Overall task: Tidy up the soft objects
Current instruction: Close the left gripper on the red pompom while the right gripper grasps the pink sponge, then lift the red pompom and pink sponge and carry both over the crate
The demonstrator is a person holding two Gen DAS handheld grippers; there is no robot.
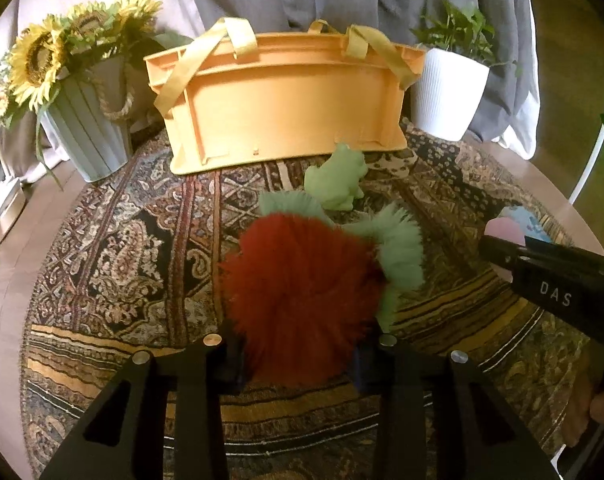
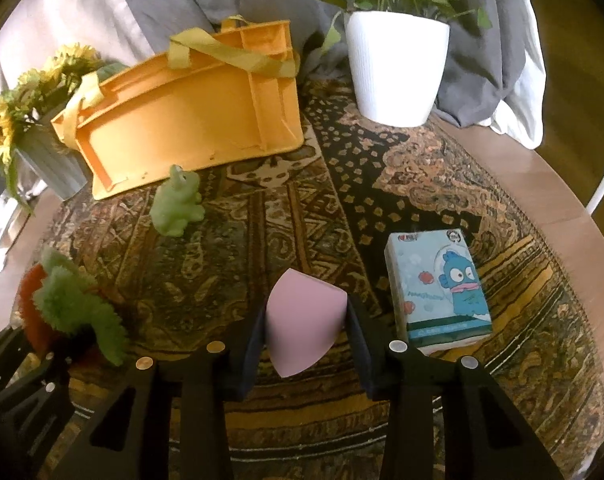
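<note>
My left gripper [image 1: 298, 344] is shut on a fluffy red plush with green leaves [image 1: 302, 280] and holds it above the patterned cloth; it also shows at the left of the right wrist view [image 2: 70, 304]. My right gripper [image 2: 306, 336] is shut on a pink sponge wedge [image 2: 302, 320]; it shows in the left wrist view [image 1: 502, 232] too. A green squishy frog [image 1: 336, 180] sits on the cloth in front of the orange basket [image 1: 282, 108], also in the right wrist view [image 2: 178, 204]. The basket [image 2: 190, 112] stands at the back with yellow handles.
A sunflower pot [image 1: 86, 132] stands at the back left and a white plant pot [image 2: 398, 68] at the back right. A blue cartoon tissue pack [image 2: 438, 288] lies right of my right gripper. The round table's edge [image 2: 562, 208] curves around the cloth.
</note>
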